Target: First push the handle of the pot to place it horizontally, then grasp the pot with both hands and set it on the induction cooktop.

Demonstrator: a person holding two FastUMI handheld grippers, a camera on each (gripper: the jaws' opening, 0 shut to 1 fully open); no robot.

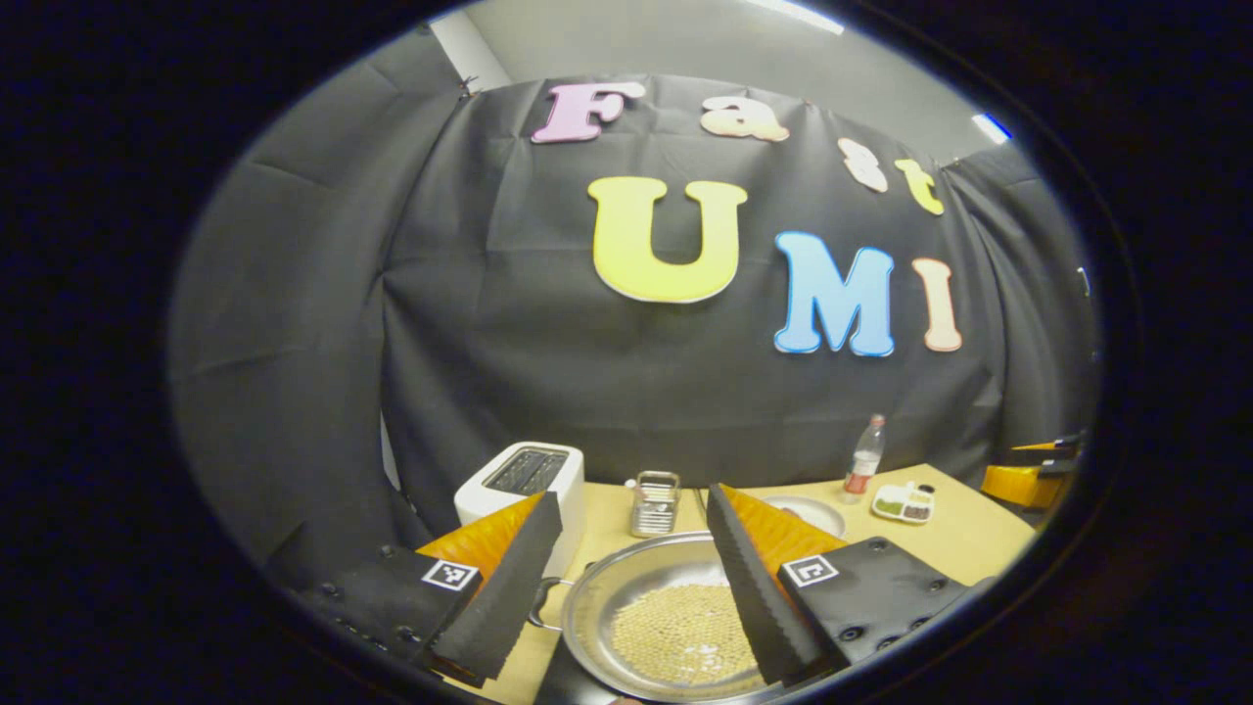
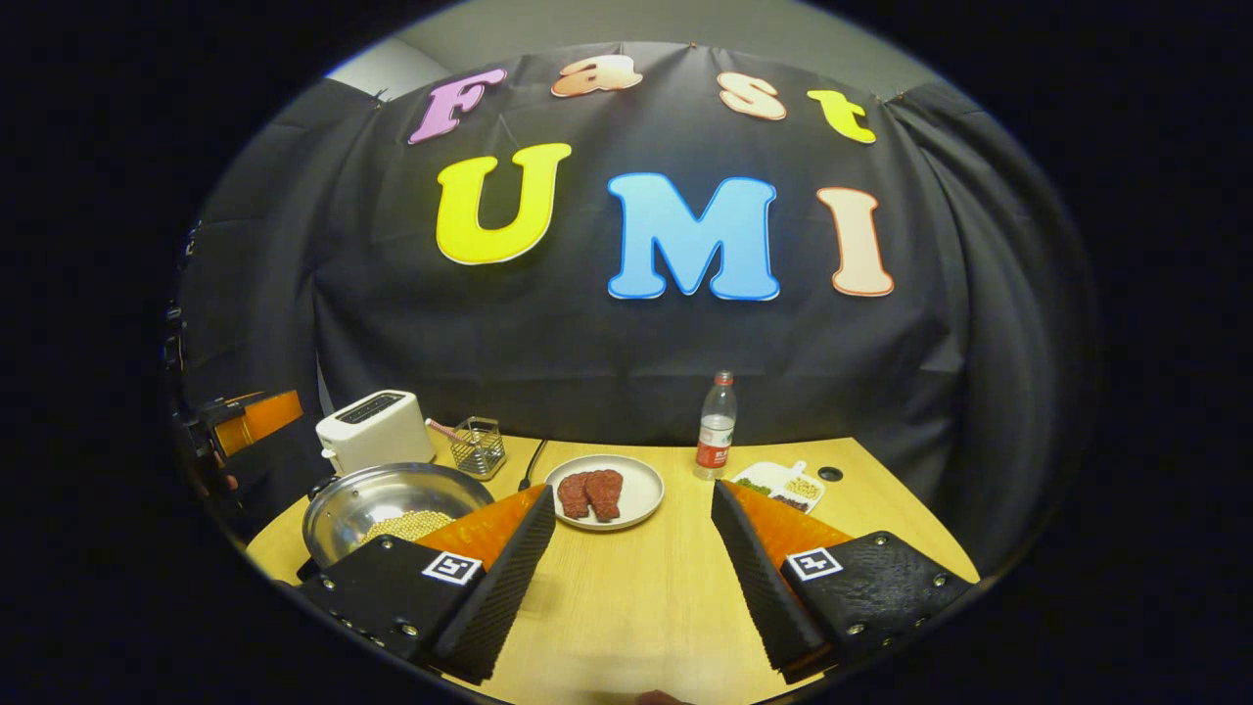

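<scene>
A: Where was the pot (image 1: 675, 617) when we looked along the left hand-held gripper (image 1: 626, 578)?

B: At the bottom centre of the left gripper view, on the desk (image 1: 964, 534), just past our spread fingers. The jaws stood wide and held nothing. In the right gripper view the pot sat at lower left, in front of the toaster (image 2: 375, 428).

A: How did we judge it would handle?

B: A shallow, shiny metal pan with a layer of pale beans (image 1: 685, 632) inside. We reckoned it stiff, smooth and likely slippery, moderately heavy, and apt to spill if tilted. A small loop handle (image 1: 544, 599) showed at its left rim in the left gripper view; the rim or such handles seemed the places to grip, one per side. We could not tell whether it had a long handle.

A: And the right hand-held gripper (image 2: 631, 578)?

B: Also wide open and empty, hovering low over bare desk, pointed towards the plate of meat (image 2: 604, 492) and the bottle (image 2: 717, 426), with the pot off to its left. We could not pick out the cooktop.
</scene>
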